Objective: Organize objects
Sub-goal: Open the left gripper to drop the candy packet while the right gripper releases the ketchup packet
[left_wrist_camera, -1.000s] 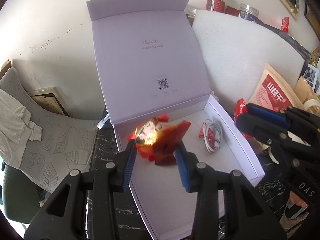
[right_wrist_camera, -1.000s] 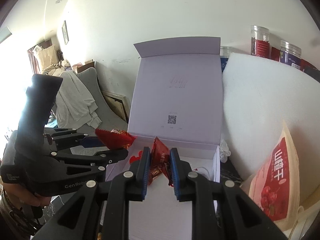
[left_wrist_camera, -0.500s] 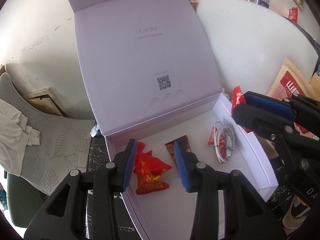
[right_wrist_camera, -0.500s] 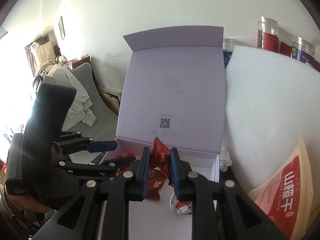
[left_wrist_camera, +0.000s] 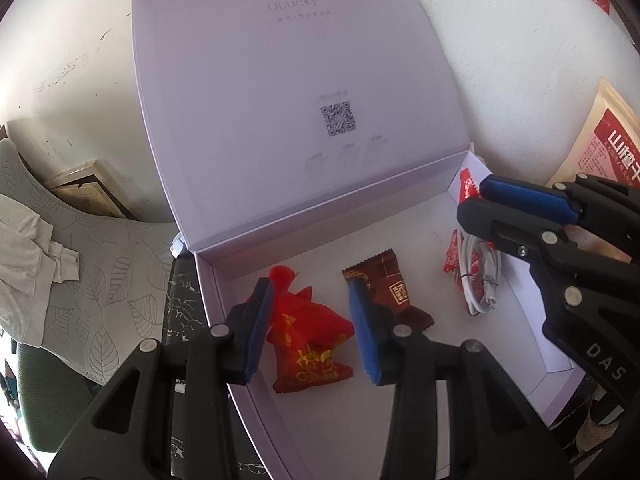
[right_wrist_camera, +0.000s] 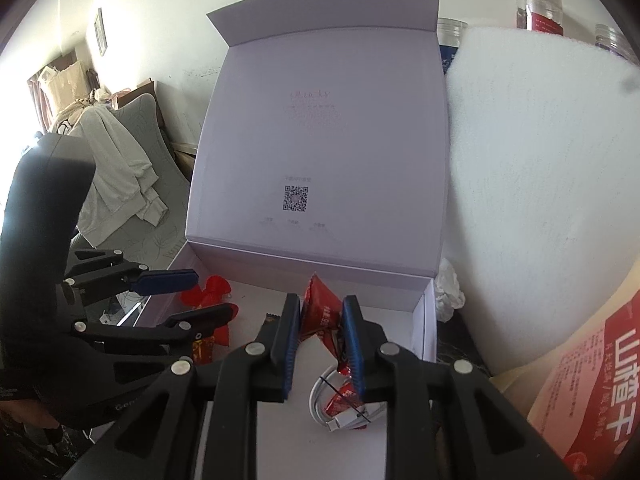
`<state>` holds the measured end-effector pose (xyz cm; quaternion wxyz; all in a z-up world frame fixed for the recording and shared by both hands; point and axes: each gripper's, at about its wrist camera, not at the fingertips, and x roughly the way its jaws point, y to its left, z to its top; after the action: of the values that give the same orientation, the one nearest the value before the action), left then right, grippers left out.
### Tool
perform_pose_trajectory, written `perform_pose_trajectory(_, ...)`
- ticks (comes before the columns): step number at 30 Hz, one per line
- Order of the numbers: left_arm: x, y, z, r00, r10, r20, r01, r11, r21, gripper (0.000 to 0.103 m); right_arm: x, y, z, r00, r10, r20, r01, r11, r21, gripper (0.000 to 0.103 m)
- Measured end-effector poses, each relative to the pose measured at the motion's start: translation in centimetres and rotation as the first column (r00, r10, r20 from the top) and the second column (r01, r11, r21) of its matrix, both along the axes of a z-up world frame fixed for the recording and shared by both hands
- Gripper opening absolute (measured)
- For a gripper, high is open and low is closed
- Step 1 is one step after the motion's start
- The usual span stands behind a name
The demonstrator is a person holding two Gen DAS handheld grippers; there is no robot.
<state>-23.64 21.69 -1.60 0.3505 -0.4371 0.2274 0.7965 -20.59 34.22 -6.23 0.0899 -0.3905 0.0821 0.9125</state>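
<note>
I see a pale lilac box (left_wrist_camera: 400, 420) with a white floor and a black QR code (left_wrist_camera: 338, 119) on its raised lid. Near its left wall lies a bright red wrapper (left_wrist_camera: 310, 344) with gold print; beside it, a dark brown one (left_wrist_camera: 390, 284). A white cable (left_wrist_camera: 480, 276) sits toward the right wall. My grippers are black with blue pads (left_wrist_camera: 256, 326). The chair (left_wrist_camera: 100, 280) is grey, leaf-patterned.

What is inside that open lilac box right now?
Inside the lilac box: red candy packets, a brown snack bar, a coiled white cable over another red packet, partly covered.
</note>
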Motion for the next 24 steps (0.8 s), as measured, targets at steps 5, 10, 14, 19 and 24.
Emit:
perform_pose_trajectory(5, -0.4, -0.3, -0.4, 1.000, 0.019, 0.021, -0.019, 1.000, -0.004, 0.038, -0.5, -0.2, -0.6, 1.000, 0.003, 0.022, -0.003, 1.000, 0.007, 0.041)
perform_pose_trajectory(10, -0.5, -0.8, -0.5, 0.998, 0.045, 0.041, -0.044, 0.999, -0.011, 0.039, -0.5, -0.9, -0.8, 1.000, 0.014, 0.027, -0.014, 1.000, 0.027, 0.053)
perform_pose_trajectory(14, -0.3, -1.3, 0.2, 0.998, 0.053, 0.038, -0.053, 0.999, -0.003, 0.039, -0.3, -1.5, -0.2, 1.000, 0.014, 0.027, -0.016, 0.999, 0.043, 0.055)
perform_pose_trajectory(19, 0.3, -2.3, 1.5, 0.997, 0.075, 0.025, -0.075, 0.997, 0.009, 0.045, 0.7, -2.0, 1.3, 1.000, 0.015, 0.009, -0.015, 0.998, 0.055, 0.058)
perform_pose_trajectory(24, 1.1, -3.7, 3.5, 0.995, 0.099, 0.003, -0.099, 0.995, 0.030, 0.049, 1.7, -2.3, 3.0, 1.000, 0.005, -0.006, -0.005, 0.998, 0.055, 0.058)
